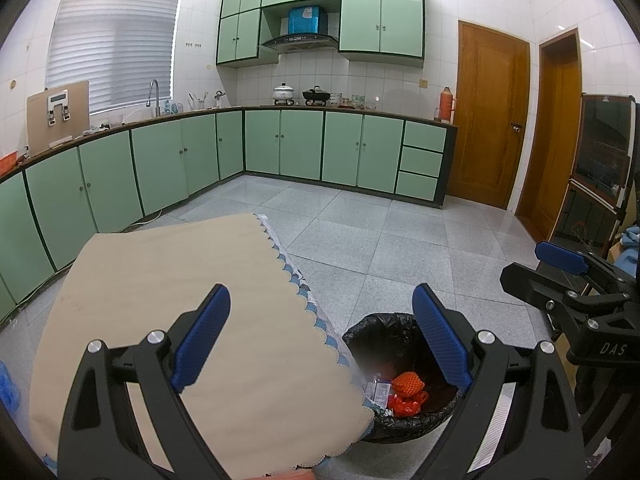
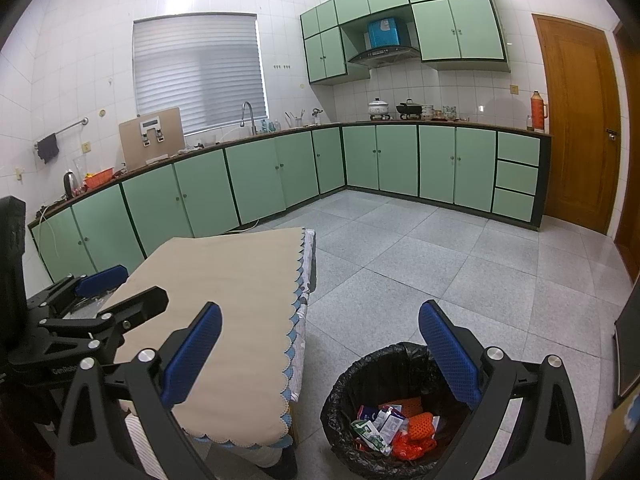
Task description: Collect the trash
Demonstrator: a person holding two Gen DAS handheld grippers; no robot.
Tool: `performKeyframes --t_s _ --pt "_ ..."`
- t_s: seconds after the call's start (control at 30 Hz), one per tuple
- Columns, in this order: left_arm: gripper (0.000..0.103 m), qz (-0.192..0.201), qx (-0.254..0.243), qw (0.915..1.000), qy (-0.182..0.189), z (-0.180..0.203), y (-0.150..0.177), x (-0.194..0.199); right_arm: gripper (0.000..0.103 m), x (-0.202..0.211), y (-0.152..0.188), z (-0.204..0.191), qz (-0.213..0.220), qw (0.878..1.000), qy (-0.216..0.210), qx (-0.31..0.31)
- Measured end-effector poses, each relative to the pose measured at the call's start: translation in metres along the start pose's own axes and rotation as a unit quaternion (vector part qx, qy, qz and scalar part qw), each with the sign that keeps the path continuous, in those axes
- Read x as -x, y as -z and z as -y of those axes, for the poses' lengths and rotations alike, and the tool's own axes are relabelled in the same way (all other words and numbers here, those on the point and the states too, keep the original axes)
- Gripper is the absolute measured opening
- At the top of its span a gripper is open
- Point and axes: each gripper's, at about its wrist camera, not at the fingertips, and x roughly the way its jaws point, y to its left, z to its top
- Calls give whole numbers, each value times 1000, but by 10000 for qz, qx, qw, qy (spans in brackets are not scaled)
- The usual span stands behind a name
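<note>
A black-lined trash bin stands on the floor beside the table; it also shows in the left wrist view. Inside lie orange net wrappers, red scraps and white cartons. My right gripper is open and empty, above the bin and the table's edge. My left gripper is open and empty, over the table's corner next to the bin. The left gripper also shows in the right wrist view, and the right gripper in the left wrist view.
A table with a beige scalloped cloth sits left of the bin. Green cabinets line the far walls under a counter with a sink and pots. Wooden doors stand at right. Grey tiled floor lies between.
</note>
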Motion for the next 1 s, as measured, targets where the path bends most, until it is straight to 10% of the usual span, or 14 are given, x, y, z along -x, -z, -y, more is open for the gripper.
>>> performKeyframes --t_s 1.0 --pt "89 -20 3 10000 3 -2 0 0 97 2 -1 -1 5 10000 -4 7"
